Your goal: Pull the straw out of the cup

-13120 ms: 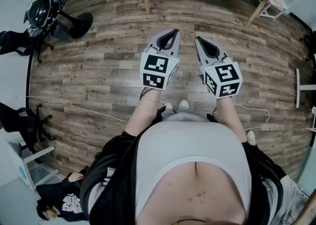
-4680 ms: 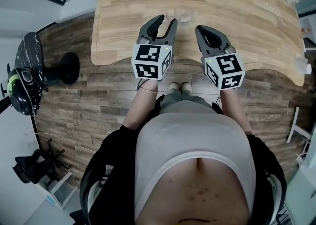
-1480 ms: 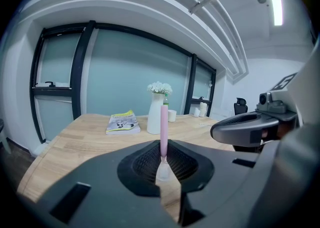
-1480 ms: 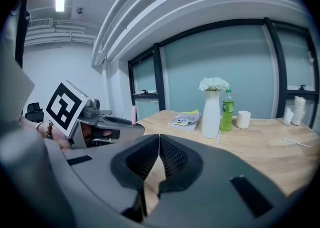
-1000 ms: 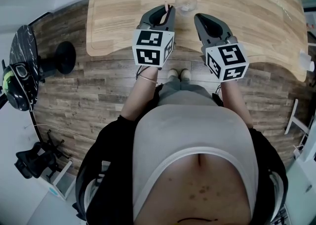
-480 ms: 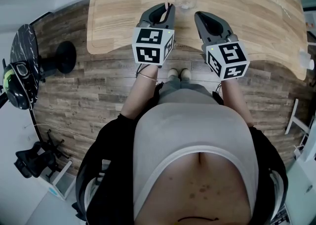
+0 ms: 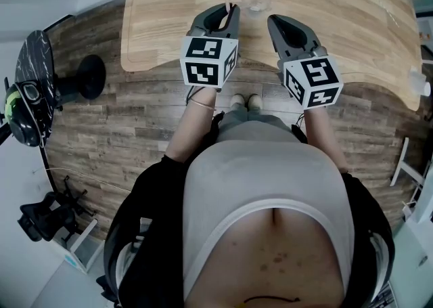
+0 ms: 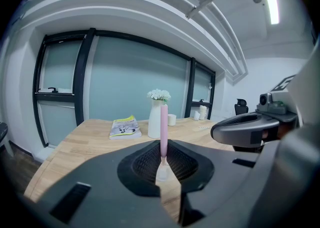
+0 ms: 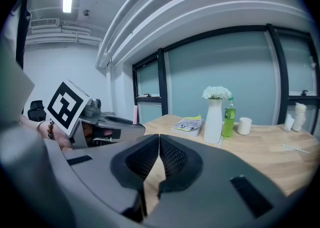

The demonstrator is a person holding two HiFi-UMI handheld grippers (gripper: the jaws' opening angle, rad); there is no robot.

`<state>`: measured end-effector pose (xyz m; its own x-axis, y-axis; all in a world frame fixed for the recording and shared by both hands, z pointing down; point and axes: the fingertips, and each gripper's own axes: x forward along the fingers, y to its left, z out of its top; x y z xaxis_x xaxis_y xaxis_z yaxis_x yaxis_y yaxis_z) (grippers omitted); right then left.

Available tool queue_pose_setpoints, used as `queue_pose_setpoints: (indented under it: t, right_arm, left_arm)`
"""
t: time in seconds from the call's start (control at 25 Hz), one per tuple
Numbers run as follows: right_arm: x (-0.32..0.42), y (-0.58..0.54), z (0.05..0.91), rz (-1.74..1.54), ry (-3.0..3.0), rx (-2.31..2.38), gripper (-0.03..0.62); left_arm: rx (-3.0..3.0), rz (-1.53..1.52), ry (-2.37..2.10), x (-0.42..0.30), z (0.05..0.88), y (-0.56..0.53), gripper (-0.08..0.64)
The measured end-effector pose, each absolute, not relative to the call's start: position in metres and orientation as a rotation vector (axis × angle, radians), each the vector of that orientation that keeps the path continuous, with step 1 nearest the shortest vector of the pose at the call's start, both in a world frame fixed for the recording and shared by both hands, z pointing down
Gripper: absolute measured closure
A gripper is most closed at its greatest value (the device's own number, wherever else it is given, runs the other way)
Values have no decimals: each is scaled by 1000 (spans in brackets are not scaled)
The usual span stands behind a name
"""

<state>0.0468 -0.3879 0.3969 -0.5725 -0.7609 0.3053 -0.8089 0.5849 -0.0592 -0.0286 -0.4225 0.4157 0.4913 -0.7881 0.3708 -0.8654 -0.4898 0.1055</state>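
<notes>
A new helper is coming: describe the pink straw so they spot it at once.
Find the light wooden table. Over its near edge the left gripper holds a thin pink straw upright. Nothing else there is pink, and it is slimmer than the white vase behind it.

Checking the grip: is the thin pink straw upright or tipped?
Upright: the thin pink straw rises vertically from the left tongs, shut on it.

Legible text: none. Booklet [image 8: 123, 127] cover: print too small to read. Green bottle [image 9: 228, 117] label: unreadable. Two marker cubes [image 7: 206, 61] [image 7: 312, 82]: black-and-white square patterns only, no lettering.
</notes>
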Motion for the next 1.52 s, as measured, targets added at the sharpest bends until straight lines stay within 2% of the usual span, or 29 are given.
queue_pose_setpoints:
  t: [1.52]
  right_arm:
    - [37,-367,376,212,-2622,1276,567]
  left_arm:
    - [2486,371,-1462,-36,390,-397,523]
